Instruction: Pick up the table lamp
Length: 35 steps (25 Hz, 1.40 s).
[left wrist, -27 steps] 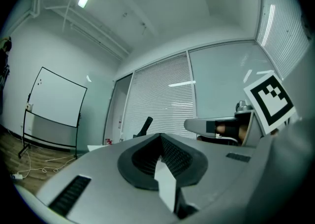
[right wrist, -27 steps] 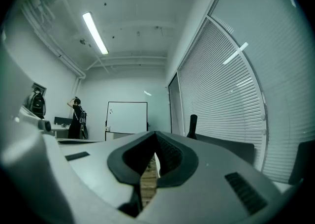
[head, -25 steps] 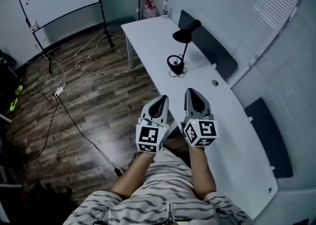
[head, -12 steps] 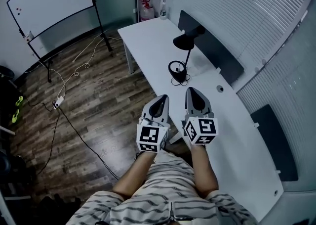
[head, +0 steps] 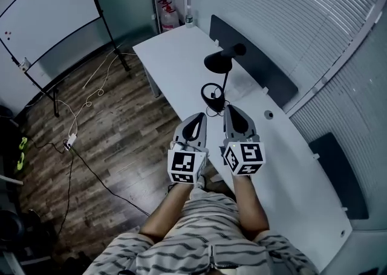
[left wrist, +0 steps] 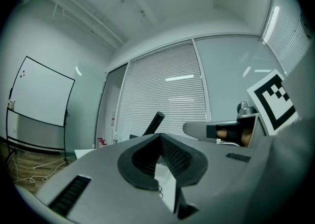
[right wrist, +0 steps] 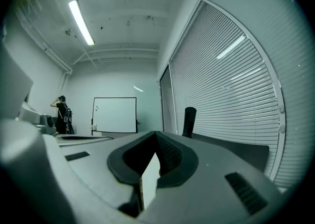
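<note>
Left gripper (head: pixel 196 122) and right gripper (head: pixel 233 113) block most of their own views, so only a dark stub of the table lamp (head: pixel 216 62) pokes up above the housings there. Both have their jaws pinched together with nothing in them. They sit side by side at center frame in the head view, near the lamp's base. The lamp stands on the white table (head: pixel 175 62). There's a whiteboard (head: pixel 42 11) at upper left, and a wood floor (head: pixel 121 141) with cables (head: pixel 75 129).
</note>
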{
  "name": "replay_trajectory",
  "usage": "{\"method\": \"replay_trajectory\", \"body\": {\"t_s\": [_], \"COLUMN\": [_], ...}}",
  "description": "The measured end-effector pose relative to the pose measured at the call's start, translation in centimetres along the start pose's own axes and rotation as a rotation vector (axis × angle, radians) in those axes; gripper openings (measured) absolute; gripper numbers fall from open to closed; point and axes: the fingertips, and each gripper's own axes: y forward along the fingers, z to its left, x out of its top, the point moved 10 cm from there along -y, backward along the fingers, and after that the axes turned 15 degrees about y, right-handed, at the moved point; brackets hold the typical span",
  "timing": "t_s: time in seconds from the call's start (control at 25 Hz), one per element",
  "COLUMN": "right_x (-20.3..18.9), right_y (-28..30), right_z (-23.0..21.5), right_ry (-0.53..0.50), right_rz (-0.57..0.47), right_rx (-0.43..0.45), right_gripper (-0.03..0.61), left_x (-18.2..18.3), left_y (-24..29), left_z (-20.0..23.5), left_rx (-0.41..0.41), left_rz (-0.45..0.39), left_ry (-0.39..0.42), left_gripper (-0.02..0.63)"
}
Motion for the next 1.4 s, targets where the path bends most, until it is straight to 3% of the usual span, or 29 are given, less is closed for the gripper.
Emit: {"method": "replay_trajectory", "body": {"t_s": [0.44, 0.8, 1.16, 1.4], "right_x": [0.6, -0.3, 0.1, -2.5], "right_y": [6.4, 10.1, 15.0, 17.4], "right_z": [-4.2, -6.5, -7.9, -10.6], "right_ry": [0.026, 0.032, -0.02, -0.042], "right_rz": [0.014, 0.024, -0.022, -0.006], "right_rx": [-0.051, -0.096, -0.148, -0.188], "right_gripper": [0.011, 0.012, 0.012, 0.012], "left_x": [-0.7, -2.1, -2.6, -3.4], "left_y": [8.8, 12.3, 18.0, 20.7], "left_z": [3.2, 4.9, 7.6, 8.3], "left_rx": [-0.048, -0.078, -0.17, -0.234], "left_rz": [0.032, 0.045, -0.008, -0.018], "left_ry": [0.004, 0.005, 0.026, 0.044], "left_gripper": [0.007, 0.006, 0.006, 0.006]}}
